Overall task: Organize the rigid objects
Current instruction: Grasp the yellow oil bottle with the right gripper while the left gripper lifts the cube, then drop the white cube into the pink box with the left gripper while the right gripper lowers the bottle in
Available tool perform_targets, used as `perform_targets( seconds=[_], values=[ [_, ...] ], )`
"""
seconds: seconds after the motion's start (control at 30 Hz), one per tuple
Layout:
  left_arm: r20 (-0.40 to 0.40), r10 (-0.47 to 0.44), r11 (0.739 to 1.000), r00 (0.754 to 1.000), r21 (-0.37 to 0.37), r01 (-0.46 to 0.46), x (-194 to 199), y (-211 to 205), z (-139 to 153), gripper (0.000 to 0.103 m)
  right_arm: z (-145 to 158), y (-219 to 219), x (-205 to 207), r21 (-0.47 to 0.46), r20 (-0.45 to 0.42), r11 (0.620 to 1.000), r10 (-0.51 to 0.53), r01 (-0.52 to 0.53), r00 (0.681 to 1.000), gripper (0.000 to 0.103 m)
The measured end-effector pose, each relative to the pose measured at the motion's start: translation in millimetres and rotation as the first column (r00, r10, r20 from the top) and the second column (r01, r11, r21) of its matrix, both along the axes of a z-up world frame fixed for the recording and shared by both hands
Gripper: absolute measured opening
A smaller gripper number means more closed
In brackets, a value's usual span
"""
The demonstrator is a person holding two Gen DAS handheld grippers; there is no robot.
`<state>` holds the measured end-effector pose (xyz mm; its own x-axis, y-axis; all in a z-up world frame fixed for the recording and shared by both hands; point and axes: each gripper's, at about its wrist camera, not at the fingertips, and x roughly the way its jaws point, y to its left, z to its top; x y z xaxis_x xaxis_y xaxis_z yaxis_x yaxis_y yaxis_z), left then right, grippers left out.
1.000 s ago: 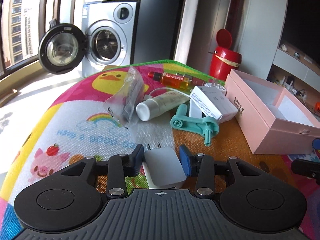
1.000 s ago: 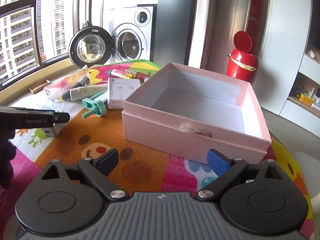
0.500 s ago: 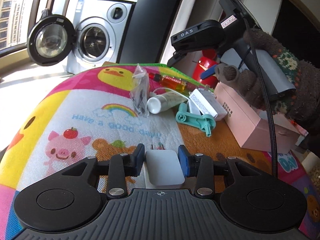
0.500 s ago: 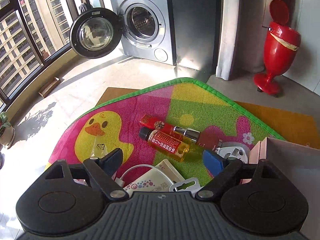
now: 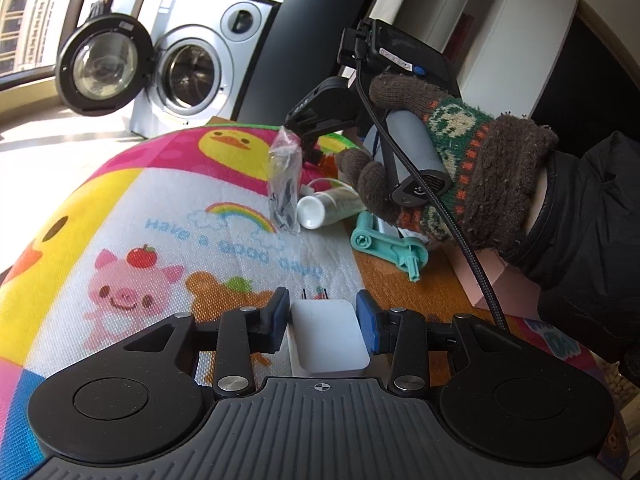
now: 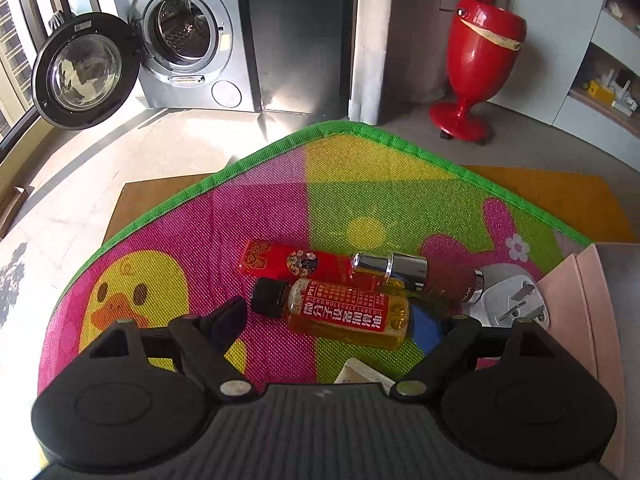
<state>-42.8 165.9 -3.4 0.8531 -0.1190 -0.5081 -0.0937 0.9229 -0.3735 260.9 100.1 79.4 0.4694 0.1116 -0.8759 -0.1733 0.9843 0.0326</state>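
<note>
Behind the bright cartoon mat stands a washing machine. Left gripper jaws clamp a white charger. Right gripper jaws spread wide around an amber oil bottle near the pink box.

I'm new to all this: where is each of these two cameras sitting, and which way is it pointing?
Left wrist view: on the left gripper, looking forward across the play mat; jaws around a white charger; the gloved right hand shows.
Right wrist view: on the right gripper, angled down at the lube oil bottle, which lies between its open jaws.
Shared: the washing machine, the mat and the pink box.
</note>
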Motion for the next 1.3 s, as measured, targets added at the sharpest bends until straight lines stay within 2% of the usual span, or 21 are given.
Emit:
perform_targets(
  seconds=[0.1, 0.2, 0.27, 0.33, 0.43, 0.5, 0.57, 0.73, 0.83, 0.93, 1.03, 1.13, 1.2, 1.3],
  values=[
    [0.000, 0.000, 1.000, 1.000, -0.006, 0.000, 0, 1, 0, 0.041, 3, -7, -5, 0.020, 0.022, 1.000, 0.023, -0.024, 0.999, 0.080],
    [-0.001, 0.000, 1.000, 1.000, -0.009, 0.000, 0, 2, -1, 0.041, 17, -19, -26, 0.016, 0.069, 0.995, 0.100, -0.101, 0.993, 0.080],
    [-0.002, 0.000, 1.000, 1.000, -0.007, 0.000, -1, 1, -1, 0.041, 37, -34, -54, 0.023, 0.120, 0.982, 0.183, -0.187, 0.976, 0.080],
    [-0.002, 0.000, 1.000, 1.000, 0.003, 0.000, 0, 0, 0, 0.041, 66, -62, -99, 0.015, 0.215, 0.957, 0.280, -0.290, 0.935, 0.080],
    [-0.004, -0.007, 0.999, 1.000, 0.034, 0.007, 0, -6, 2, 0.041, 101, -112, -157, -0.002, 0.335, 0.930, 0.346, -0.367, 0.876, 0.080],
    [-0.006, -0.030, 0.996, 1.000, 0.078, 0.030, 0, -15, 5, 0.041, 114, -151, -189, -0.004, 0.383, 0.921, 0.362, -0.390, 0.850, 0.080],
    [-0.021, -0.058, 0.987, 0.998, 0.148, 0.060, -2, -29, 9, 0.041, 120, -189, -215, -0.017, 0.408, 0.921, 0.361, -0.388, 0.839, 0.080],
    [-0.049, -0.210, 0.956, 0.977, 0.201, 0.215, -18, -79, 25, 0.038, 108, -274, -268, -0.076, 0.446, 0.934, 0.346, -0.350, 0.826, 0.080],
    [-0.050, -0.302, 0.938, 0.952, 0.162, 0.306, -15, -106, 42, 0.037, 96, -309, -287, -0.077, 0.447, 0.940, 0.331, -0.333, 0.831, 0.080],
    [-0.026, -0.366, 0.918, 0.930, 0.151, 0.366, 0, -128, 63, 0.037, 87, -332, -303, -0.074, 0.461, 0.945, 0.316, -0.319, 0.829, 0.080],
    [0.052, -0.405, 0.902, 0.913, 0.188, 0.389, 34, -155, 103, 0.037, 83, -348, -314, -0.066, 0.496, 0.945, 0.309, -0.320, 0.811, 0.080],
    [0.161, -0.387, 0.919, 0.908, 0.153, 0.364, 76, -167, 136, 0.037, 81, -353, -313, -0.048, 0.511, 0.948, 0.293, -0.314, 0.808, 0.080],
    [0.167, -0.369, 0.929, 0.914, 0.085, 0.360, 111, -171, 145, 0.038, 78, -355, -309, -0.035, 0.505, 0.951, 0.282, -0.308, 0.816, 0.080],
    [0.165, -0.339, 0.940, 0.926, 0.091, 0.328, 130, -170, 143, 0.038, 71, -359, -304, -0.029, 0.488, 0.956, 0.269, -0.292, 0.830, 0.080]
  ],
)
